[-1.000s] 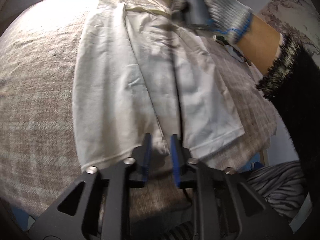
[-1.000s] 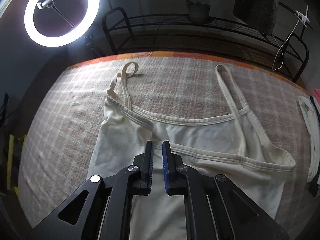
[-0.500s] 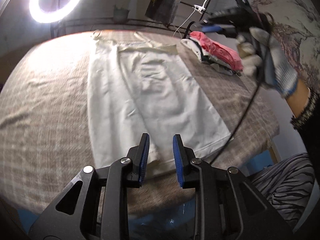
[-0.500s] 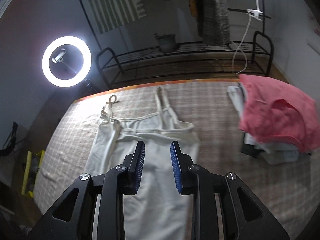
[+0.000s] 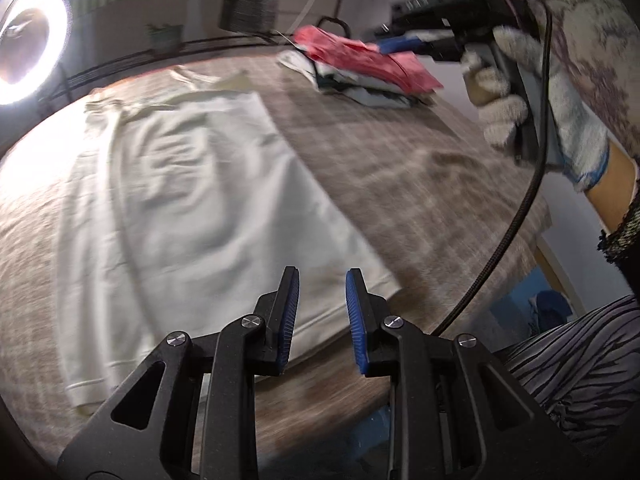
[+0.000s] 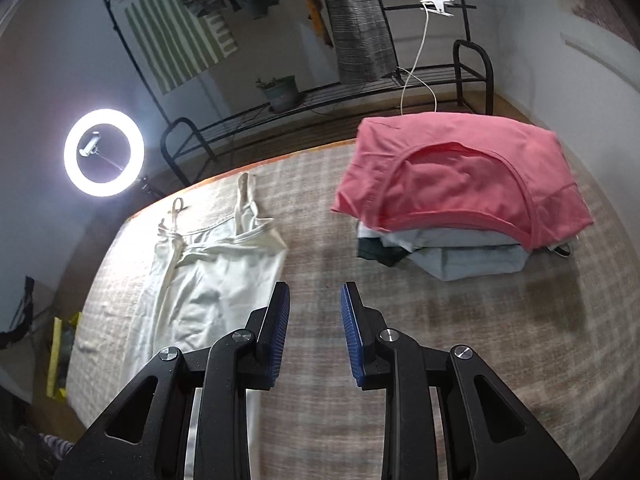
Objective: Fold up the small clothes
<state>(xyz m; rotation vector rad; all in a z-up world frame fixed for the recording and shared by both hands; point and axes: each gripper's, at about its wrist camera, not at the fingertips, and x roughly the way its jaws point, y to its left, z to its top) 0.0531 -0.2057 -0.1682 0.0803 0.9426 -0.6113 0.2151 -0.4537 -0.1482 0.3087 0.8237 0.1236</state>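
A white strappy top (image 5: pixel 180 208) (image 6: pixel 200 280) lies flat on the checked tablecloth (image 5: pixel 400 168), one long side folded in, straps toward the far edge. My left gripper (image 5: pixel 322 280) hovers over its near right hem corner, jaws apart with nothing between them. My right gripper (image 6: pixel 314 300) hangs above bare cloth to the right of the top, also open and empty. In the left wrist view the right gripper (image 5: pixel 396 46) is held up by a gloved hand (image 5: pixel 540 120) near the stack.
A stack of folded clothes with a pink garment on top (image 6: pixel 460 184) (image 5: pixel 368 64) sits at the far right of the table. A ring light (image 6: pixel 104 152) glows at the left. A metal rack (image 6: pixel 360 92) stands behind the table. A cable (image 5: pixel 516 216) hangs from the right gripper.
My right gripper has let go of the top's neckline, opened, and swung right and up toward the stack. My left gripper has shifted right along the hem to its corner.
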